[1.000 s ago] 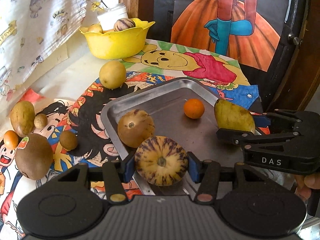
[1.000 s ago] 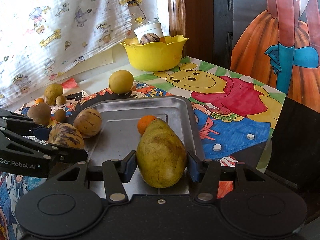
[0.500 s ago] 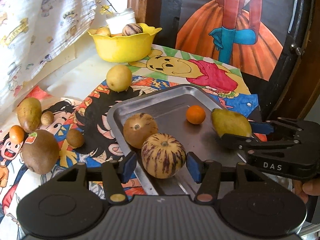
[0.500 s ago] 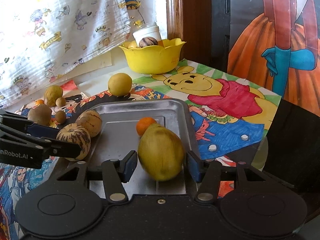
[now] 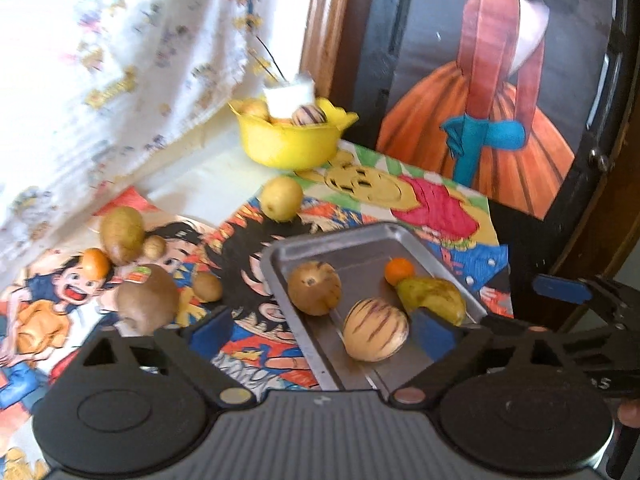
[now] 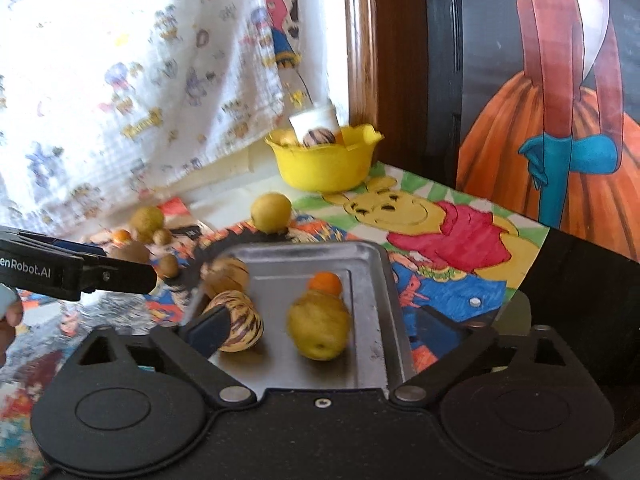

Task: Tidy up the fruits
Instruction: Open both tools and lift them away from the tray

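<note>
Both hand-held grippers have just been opening and now stand spread wide, pinching nothing. The left hand-held gripper (image 5: pixel 320 330) hovers over the near edge of the tray (image 5: pixel 360 240); the striped melon (image 5: pixel 375 329) lies on the tray floor between its blue pads (image 5: pixel 210 330) but clear of both. The right hand-held gripper (image 6: pixel 324 330) hangs over the tray's near right part; the mango (image 6: pixel 318 326) lies on the tray between its pads, touched by neither, though motion blur softens its outline. The tray is the landmark for the rest. Inside it, a brown melon (image 5: pixel 315 288) sits at the left, just behind the striped one, and a small orange (image 5: pixel 399 271) rests toward the back, touching the mango's far end. Just behind the tray's far left corner sits a yellow round fruit (image 5: pixel 281 199), and farther back a yellow bowl (image 5: pixel 292 142) holds more fruit, one of them striped. Left of the tray, on the worktop (image 5: pixel 200 184), lies a loose group: a large brown fruit with a sticker (image 5: pixel 147 302), a greenish one (image 5: pixel 121 234), a second small orange (image 5: pixel 95 264) and two little brown ones. Cartoon drawings cover the worktop under and around the tray. A printed curtain (image 5: pixel 120 60) hangs behind at the left, and a painting of a figure in an orange skirt (image 5: pixel 500 100) stands behind at the right.
</note>
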